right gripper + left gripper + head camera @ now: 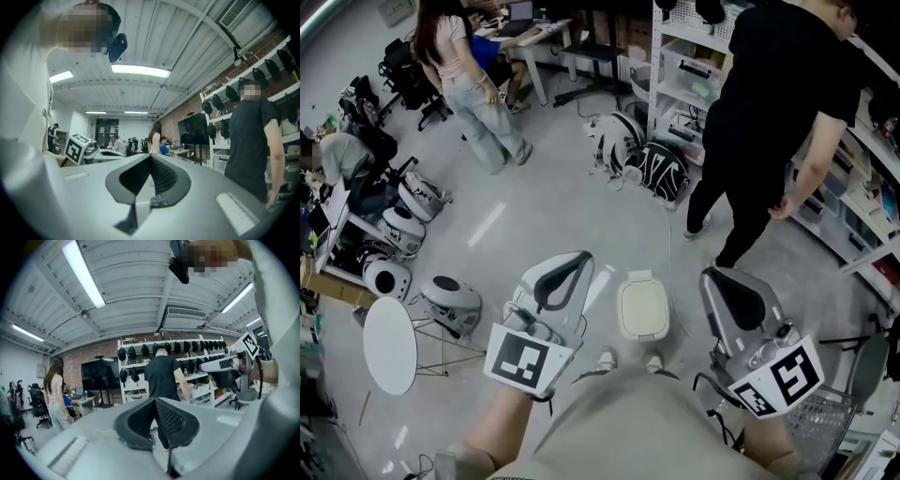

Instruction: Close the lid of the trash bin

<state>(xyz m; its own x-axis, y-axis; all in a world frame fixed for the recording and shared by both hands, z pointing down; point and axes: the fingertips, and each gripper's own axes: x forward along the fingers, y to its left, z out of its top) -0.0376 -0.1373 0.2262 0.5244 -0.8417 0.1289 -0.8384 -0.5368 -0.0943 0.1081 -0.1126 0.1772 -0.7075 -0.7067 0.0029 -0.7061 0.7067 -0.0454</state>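
The cream trash bin (642, 306) stands on the open floor just ahead of the operator's shoes (607, 359), well apart from the shelving (862, 187) along the floor's right edge. Its lid looks from above to lie flat. The left claw (572, 265) and right claw (719, 281) flank it from above, both clenched on nothing and aimed out across the room rather than down. This looks like a resting carry, since neither touches the bin.
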